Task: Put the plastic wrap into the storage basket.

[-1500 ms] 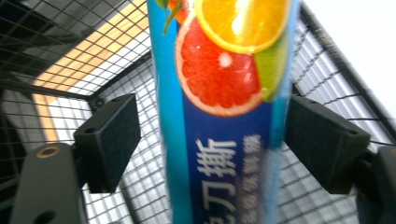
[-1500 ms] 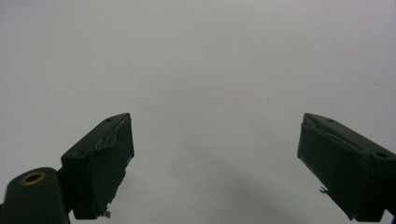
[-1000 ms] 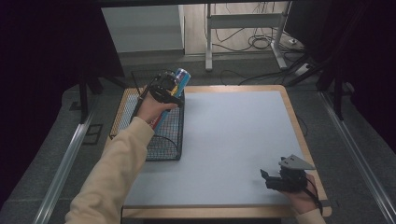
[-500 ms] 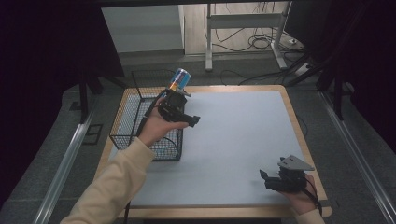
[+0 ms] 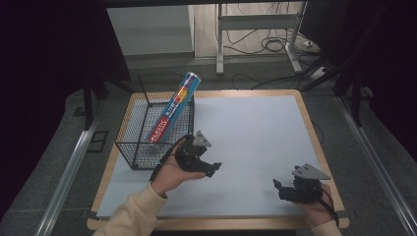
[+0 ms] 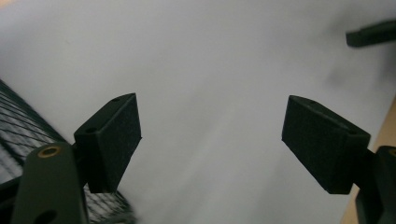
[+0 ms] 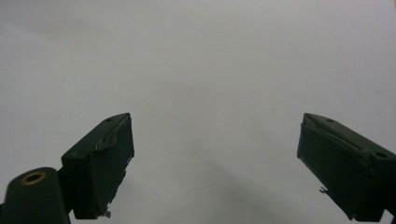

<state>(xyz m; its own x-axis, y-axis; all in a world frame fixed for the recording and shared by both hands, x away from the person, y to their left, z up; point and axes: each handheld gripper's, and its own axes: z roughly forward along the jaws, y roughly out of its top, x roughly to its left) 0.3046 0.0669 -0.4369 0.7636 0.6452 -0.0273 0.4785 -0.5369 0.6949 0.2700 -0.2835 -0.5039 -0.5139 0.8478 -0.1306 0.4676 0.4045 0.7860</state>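
Since the earlier frame the left tongs [image 5: 209,168] had let go of the plastic wrap box [image 5: 173,107] and backed off over the table [image 5: 255,132], jaws just narrowing a bit but open and empty. The box leaned tilted in the wire basket [image 5: 129,147], top poking over the rim. Best to retreat smoothly and not clip the wire. Right tongs [image 5: 281,189] sat open, empty. Couldn't see the box's bottom end through the mesh.

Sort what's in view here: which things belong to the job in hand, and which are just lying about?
Part of the job:
- plastic wrap box, leaning in the wire basket
- left gripper, open and empty, beside the basket
- right gripper, open and empty on the grey mat

Just lying about:
- cables on the floor beyond the table
- metal stand
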